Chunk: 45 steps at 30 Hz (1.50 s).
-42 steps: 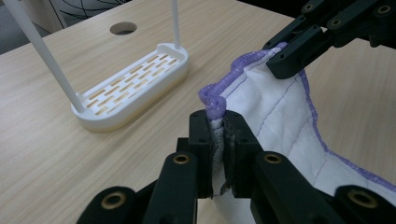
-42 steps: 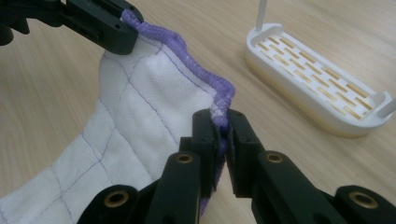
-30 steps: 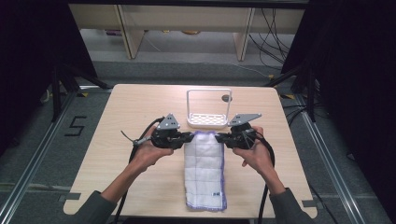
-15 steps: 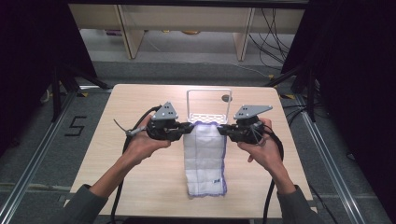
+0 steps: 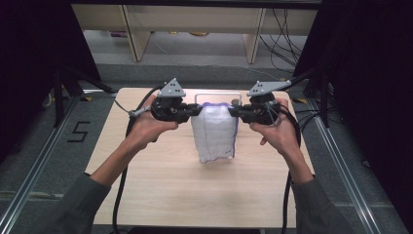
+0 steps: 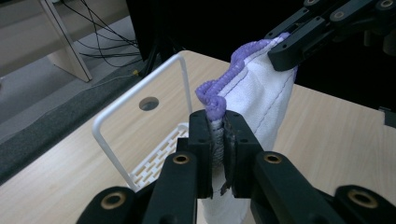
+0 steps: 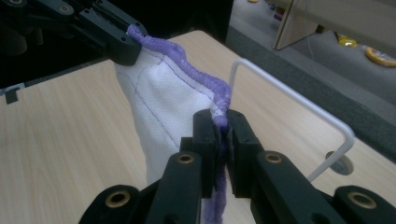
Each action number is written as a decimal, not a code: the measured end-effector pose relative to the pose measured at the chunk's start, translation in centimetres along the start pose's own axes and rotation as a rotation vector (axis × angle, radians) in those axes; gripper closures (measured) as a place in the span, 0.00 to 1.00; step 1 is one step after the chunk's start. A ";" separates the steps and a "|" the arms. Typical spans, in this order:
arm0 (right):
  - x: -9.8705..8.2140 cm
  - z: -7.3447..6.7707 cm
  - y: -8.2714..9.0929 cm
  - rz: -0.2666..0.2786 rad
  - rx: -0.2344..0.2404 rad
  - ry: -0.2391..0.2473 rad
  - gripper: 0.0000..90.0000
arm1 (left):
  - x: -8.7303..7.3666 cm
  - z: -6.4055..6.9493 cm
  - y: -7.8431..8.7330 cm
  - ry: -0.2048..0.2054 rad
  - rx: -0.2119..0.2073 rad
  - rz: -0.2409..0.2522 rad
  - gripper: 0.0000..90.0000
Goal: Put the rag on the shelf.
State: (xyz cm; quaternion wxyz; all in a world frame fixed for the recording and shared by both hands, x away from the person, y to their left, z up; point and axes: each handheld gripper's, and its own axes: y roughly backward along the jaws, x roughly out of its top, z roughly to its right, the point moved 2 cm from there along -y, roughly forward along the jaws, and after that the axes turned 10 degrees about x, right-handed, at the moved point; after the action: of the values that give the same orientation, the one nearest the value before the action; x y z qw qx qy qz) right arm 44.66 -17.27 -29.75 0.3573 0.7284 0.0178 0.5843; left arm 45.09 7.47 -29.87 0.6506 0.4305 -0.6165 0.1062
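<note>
A white cloth with a purple stitched edge (image 5: 213, 131) hangs in the air above the wooden table, held by its two top corners. My left gripper (image 5: 194, 110) is shut on the cloth's left corner (image 6: 215, 112), the fabric bunched between its black jaws. Shut on the right corner (image 7: 222, 109) is my right gripper (image 5: 234, 110). The purple hem (image 7: 187, 60) runs slack between the two grippers. Most of the cloth hangs clear of the table; whether its lower end still touches I cannot tell.
A white wire rack (image 5: 217, 95) stands on the table just behind the cloth, its frame (image 6: 140, 91) and slotted base close to both grippers. The light wooden table (image 5: 175, 180) has bare room in front of the cloth. Dark floor and rails surround it.
Both grippers have risen, lifting the cloth off the table where it lay flat. It now hangs down from its two top corners.
</note>
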 end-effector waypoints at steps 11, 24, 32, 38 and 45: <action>3.4 3.2 0.3 0.013 -0.062 -0.031 0.93 | 3.8 -2.6 -2.3 0.005 0.075 -0.010 0.92; 6.1 6.4 -0.5 0.052 -0.108 -0.066 0.93 | 6.4 -5.2 -4.6 0.040 0.141 0.001 0.92; 7.6 8.3 -0.7 0.075 -0.122 -0.083 0.93 | 7.8 -6.7 -5.7 0.055 0.162 0.022 0.92; 8.5 9.4 -0.7 0.087 -0.136 -0.108 0.93 | 8.5 -7.8 -7.0 0.086 0.180 0.050 0.91; 8.7 11.3 -1.6 0.105 -0.146 -0.127 0.93 | 8.5 -9.0 -8.8 0.120 0.196 0.068 0.91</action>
State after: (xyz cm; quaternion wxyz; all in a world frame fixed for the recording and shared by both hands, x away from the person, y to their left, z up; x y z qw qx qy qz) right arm 57.76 -17.89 -24.03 0.3785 0.7361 -0.0857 0.5546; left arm 59.19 5.01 -24.82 0.6370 0.4639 -0.5773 0.2136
